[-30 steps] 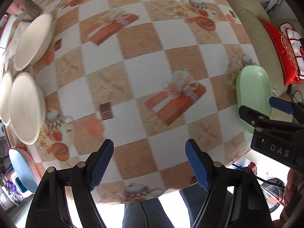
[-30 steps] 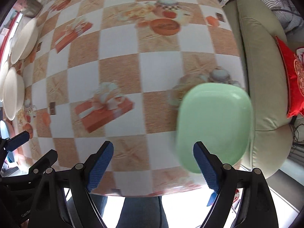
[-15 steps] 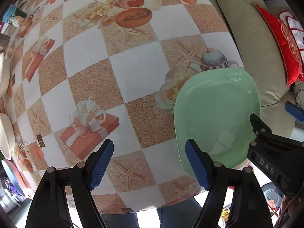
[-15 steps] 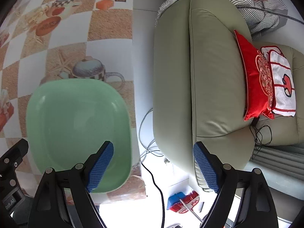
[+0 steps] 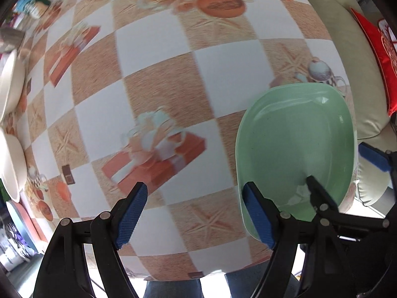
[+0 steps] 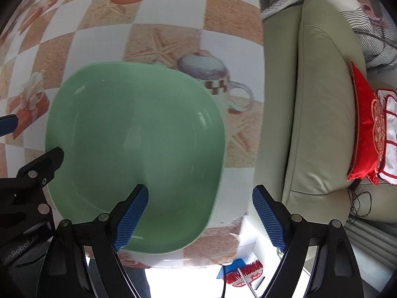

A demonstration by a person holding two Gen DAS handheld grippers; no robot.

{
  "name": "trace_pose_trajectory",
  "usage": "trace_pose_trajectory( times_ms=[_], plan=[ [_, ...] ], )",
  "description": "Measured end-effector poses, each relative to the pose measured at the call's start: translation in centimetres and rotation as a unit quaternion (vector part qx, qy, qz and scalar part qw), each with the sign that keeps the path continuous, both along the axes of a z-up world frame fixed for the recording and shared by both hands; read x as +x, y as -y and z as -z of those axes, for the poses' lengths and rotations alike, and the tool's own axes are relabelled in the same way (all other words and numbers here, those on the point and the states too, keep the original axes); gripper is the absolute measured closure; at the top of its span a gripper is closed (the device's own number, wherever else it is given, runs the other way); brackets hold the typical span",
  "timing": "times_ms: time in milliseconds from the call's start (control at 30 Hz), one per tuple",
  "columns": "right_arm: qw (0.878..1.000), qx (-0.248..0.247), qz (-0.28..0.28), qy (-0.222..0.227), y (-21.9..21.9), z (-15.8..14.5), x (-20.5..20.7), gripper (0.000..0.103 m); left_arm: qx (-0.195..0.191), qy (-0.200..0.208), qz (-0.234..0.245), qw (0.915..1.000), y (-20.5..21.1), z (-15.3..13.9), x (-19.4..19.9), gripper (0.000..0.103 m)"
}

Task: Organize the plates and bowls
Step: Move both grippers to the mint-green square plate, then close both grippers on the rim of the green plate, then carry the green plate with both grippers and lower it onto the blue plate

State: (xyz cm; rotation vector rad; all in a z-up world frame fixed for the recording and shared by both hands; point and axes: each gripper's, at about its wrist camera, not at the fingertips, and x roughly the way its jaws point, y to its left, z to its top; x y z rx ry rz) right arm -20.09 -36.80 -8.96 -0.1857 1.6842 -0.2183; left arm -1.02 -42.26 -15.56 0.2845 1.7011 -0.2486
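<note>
Left wrist cam first: the desk [image 5: 158, 79] wears a checkered cloth, tan and white squares printed with gift boxes, starfish and teapots. A few cream bowls [image 5: 11, 164] sit along its left edge, and a pale green sofa [image 5: 347, 57] with a red cushion [image 5: 372, 57] runs down the right side. The left gripper [image 5: 194, 214] has its jaws wide apart with nothing between them. The green plate [image 5: 295, 144] lies flat near the desk's right front corner, and the gripper's right fingertip [image 5: 258, 217] overlaps its near-left rim in the view; can't tell if they touch. Compared with half a second ago, this camera has swung back toward the middle of the desk, so the plate sits further right in the frame, and the picture is a bit motion-blurred. The right gripper's black frame [image 5: 322, 198] pokes in over the plate.

Right wrist cam: same cloth, sofa [image 6: 310, 99] on the right, a red brush [image 6: 244, 272] on the floor below the desk edge. The right gripper [image 6: 198, 218] also has its jaws spread open, gripping nothing. Half a second back it was aimed mostly at the sofa; the plate [image 6: 134, 136] now fills the centre-left of the frame, with the left fingertip [image 6: 131, 218] over its basin. The plate is a rounded square, mint green, glossy, shallow, with a raised rim.
</note>
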Motion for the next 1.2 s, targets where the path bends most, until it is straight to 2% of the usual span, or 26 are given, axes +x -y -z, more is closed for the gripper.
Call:
trace_pose_trajectory(
  times_ms=[200,333,400,500,567,600,700,800,867,1000,1067,1133,1167,1200],
  plan=[
    [0.998,0.045,-0.048,0.003,-6.7,0.3,0.5,0.016,0.009,0.021,0.005,0.9997,-6.8,-1.0,-0.8,0.021],
    [0.995,0.070,-0.071,0.007,-10.7,0.3,0.9,0.016,-0.004,0.025,-0.032,0.9992,-11.9,-1.8,-0.6,0.021],
    [0.996,0.079,-0.046,0.011,-10.8,-0.1,1.1,0.016,-0.017,0.024,-0.055,0.9980,-14.0,-2.5,-0.2,0.021],
    [0.996,0.086,0.026,0.019,-8.9,-0.6,1.2,0.016,-0.025,0.020,-0.063,0.9975,-15.1,-2.6,0.5,0.021],
    [0.993,0.094,0.071,0.024,-7.2,-0.8,1.3,0.016,-0.026,0.019,-0.059,0.9977,-14.9,-2.9,1.5,0.021],
    [0.991,0.097,0.085,0.023,-6.7,-0.9,1.3,0.016,-0.027,0.017,-0.058,0.9978,-13.7,-2.3,0.6,0.021],
    [0.989,0.101,0.103,0.023,-5.3,-0.8,1.8,0.016,-0.024,0.012,-0.056,0.9981,-12.3,-1.3,0.8,0.021],
    [0.991,0.100,0.088,0.023,-3.7,0.1,2.8,0.016,-0.013,0.007,-0.051,0.9986,-12.0,-0.7,0.7,0.021],
    [0.991,0.102,0.085,0.011,-3.5,0.9,3.4,0.018,-0.015,0.000,-0.046,0.9988,-12.4,0.0,1.1,0.029],
    [0.989,0.116,0.088,0.018,-4.1,1.0,3.6,0.039,-0.040,0.007,-0.040,0.9984,-13.0,-0.5,1.0,0.042],
    [0.988,0.128,0.079,0.024,-5.3,0.6,3.6,0.065,-0.039,0.016,-0.026,0.9988,-13.6,-1.1,0.7,0.055],
    [0.988,0.137,0.074,0.016,-6.4,0.7,3.8,0.073,-0.046,0.017,-0.018,0.9986,-14.4,-1.4,0.5,0.073],
    [0.988,0.138,0.073,0.013,-6.7,0.7,3.9,0.080,-0.047,0.016,-0.017,0.9986,-15.1,-1.5,0.5,0.075],
    [0.987,0.145,0.074,0.010,-7.2,0.7,3.9,0.083,-0.042,0.017,-0.016,0.9988,-16.1,-1.6,0.4,0.075]
  ],
)
